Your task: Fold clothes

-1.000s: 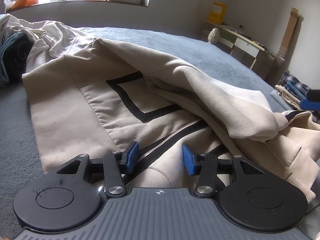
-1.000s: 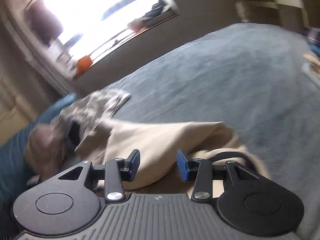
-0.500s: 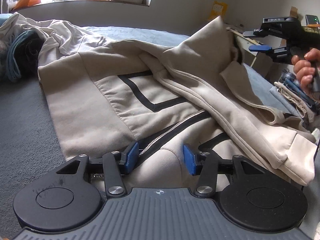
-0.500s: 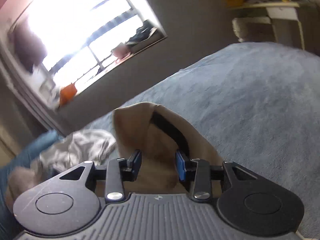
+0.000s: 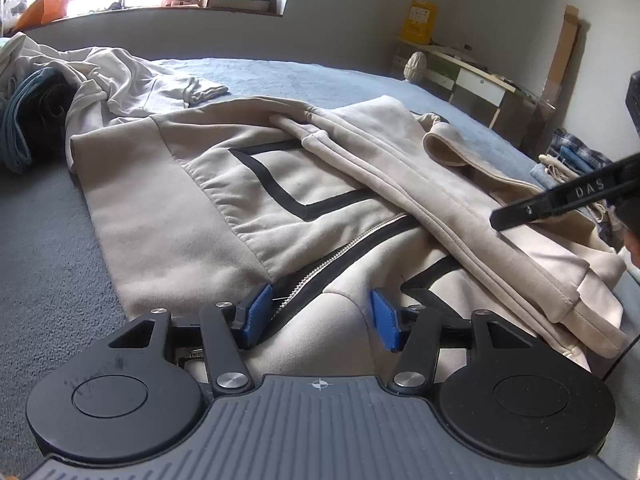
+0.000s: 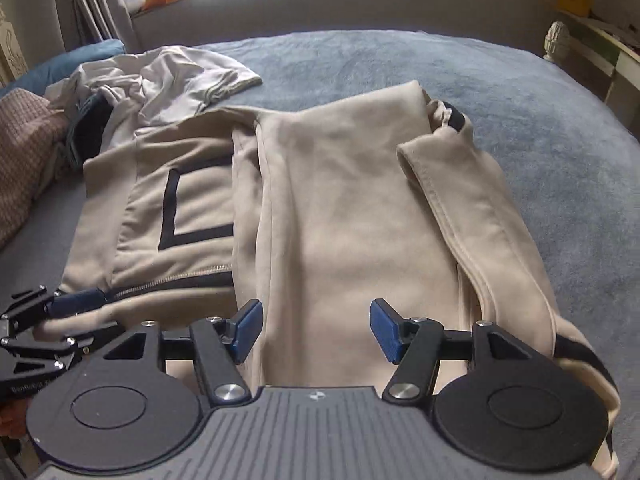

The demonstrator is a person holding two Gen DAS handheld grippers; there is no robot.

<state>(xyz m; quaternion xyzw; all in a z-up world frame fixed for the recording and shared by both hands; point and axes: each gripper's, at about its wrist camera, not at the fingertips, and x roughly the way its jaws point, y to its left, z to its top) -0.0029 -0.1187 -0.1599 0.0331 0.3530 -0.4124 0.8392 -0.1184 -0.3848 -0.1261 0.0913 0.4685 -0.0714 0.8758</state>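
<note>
The beige zip jacket lies on the blue bed with one side folded over its zipper, the other half flat, so more folds seem due; left claw and right claw gape wide, holding nothing.

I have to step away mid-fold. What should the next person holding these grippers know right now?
Left gripper: open, low over the bottom hem of the beige zip jacket, by the zipper; it holds nothing.
Right gripper: open and empty, above the folded-over panel.
The jacket lies on the blue-grey bed; its right side, with the sleeve, is folded across the front.
Left to do: fold in the other side with the black stripe, then halve it.
A crumpled pale garment waits beyond.
</note>
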